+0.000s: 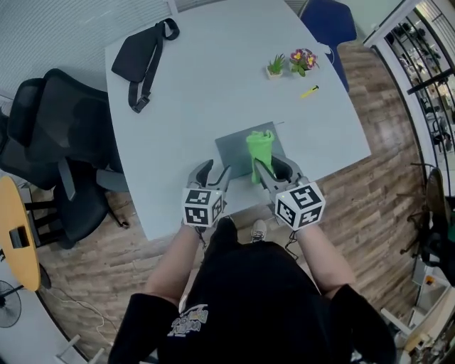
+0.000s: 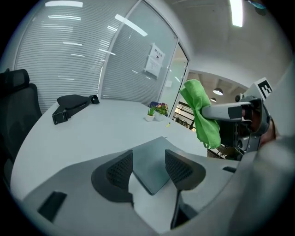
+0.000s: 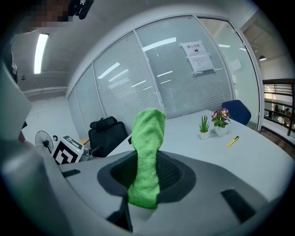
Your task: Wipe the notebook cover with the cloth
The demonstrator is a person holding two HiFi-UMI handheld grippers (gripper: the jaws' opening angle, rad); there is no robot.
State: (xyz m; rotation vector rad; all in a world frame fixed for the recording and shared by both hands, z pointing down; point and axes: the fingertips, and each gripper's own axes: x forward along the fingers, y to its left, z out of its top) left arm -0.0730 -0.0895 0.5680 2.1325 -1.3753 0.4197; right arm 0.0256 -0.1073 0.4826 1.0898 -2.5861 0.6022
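Note:
A grey notebook (image 1: 238, 151) lies flat near the front edge of the pale table (image 1: 206, 92). My right gripper (image 1: 269, 168) is shut on a green cloth (image 1: 260, 148), which it holds in the air over the notebook's right side. In the right gripper view the cloth (image 3: 146, 156) stands up between the jaws of that gripper (image 3: 146, 174). My left gripper (image 1: 215, 173) is open and holds nothing, just short of the notebook's front left corner. The left gripper view shows the notebook (image 2: 152, 162) beyond the spread jaws of the left gripper (image 2: 148, 168), with the cloth (image 2: 201, 113) hanging to the right.
A black bag (image 1: 142, 55) lies at the table's far left. Two small potted plants (image 1: 276, 67) (image 1: 303, 60) and a yellow pen-like item (image 1: 309, 91) sit at the far right. A black office chair (image 1: 60, 135) stands left of the table, a blue chair (image 1: 330, 20) behind it.

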